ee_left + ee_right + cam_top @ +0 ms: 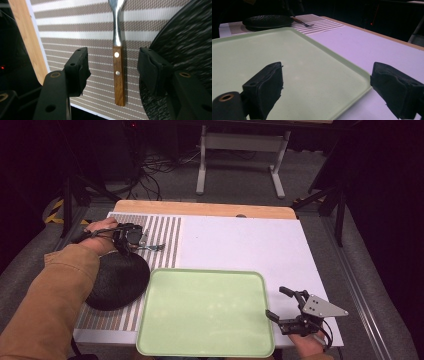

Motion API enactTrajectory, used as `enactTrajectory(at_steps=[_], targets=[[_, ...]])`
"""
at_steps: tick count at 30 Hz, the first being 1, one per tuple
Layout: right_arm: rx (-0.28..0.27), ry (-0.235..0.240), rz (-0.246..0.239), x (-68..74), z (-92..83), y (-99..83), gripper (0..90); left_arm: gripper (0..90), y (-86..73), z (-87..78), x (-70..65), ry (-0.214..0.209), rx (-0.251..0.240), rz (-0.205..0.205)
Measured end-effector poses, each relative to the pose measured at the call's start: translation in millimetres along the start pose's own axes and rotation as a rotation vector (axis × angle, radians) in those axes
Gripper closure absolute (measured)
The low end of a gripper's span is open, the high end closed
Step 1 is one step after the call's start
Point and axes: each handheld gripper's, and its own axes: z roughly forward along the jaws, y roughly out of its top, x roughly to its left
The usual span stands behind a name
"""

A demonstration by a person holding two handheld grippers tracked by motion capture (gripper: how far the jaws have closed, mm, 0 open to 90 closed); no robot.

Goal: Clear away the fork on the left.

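So the fork (118,62) was lying flat on the striped mat (75,30), wooden handle toward the camera in the left tool view and the metal end running away from it, just beside the rim of the black plate (190,37). Nothing had picked it up yet. The left tool (113,66) was lined up right over the handle, one jaw on each side with mat showing in both gaps, so the pads weren't pressing on it, just a medium gap around the wood. From the high view you could see that same left tool (131,239) at the far end of the mat with the fork (152,247) poking out to the side. My guess is the fork was meant for the green tray (205,312), which had nothing in it at all. The right tool (292,307) hung wide open at the tray's near right corner, holding nothing, well apart from the fork. So I'd call it very early: reach basically done, but the pinch, the lift and the carry across the surface (240,240) were all left, plus the plate if that's going too.
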Motion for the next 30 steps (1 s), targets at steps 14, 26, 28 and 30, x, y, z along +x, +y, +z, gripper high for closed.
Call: enactTrajectory(at_steps=[14,26,28,30], targets=[[0.004,-0.023,0.016,1.6,-9.0,-5.3,11.5,49.4,-1.6,16.5,11.1,-0.053,0.002,-0.036],[0.012,-0.024,0.012,3.5,-10.3,-6.8,11.5,52.4,0.3,22.4,10.1,-0.074,0.013,-0.041],[0.010,-0.022,0.011,3.7,-10.1,-6.5,11.5,53.1,0.7,24.2,8.9,-0.069,0.008,-0.047],[0.009,-0.022,0.010,3.6,-10.1,-6.2,11.5,53.7,1.1,25.4,8.3,-0.079,0.011,-0.047]])
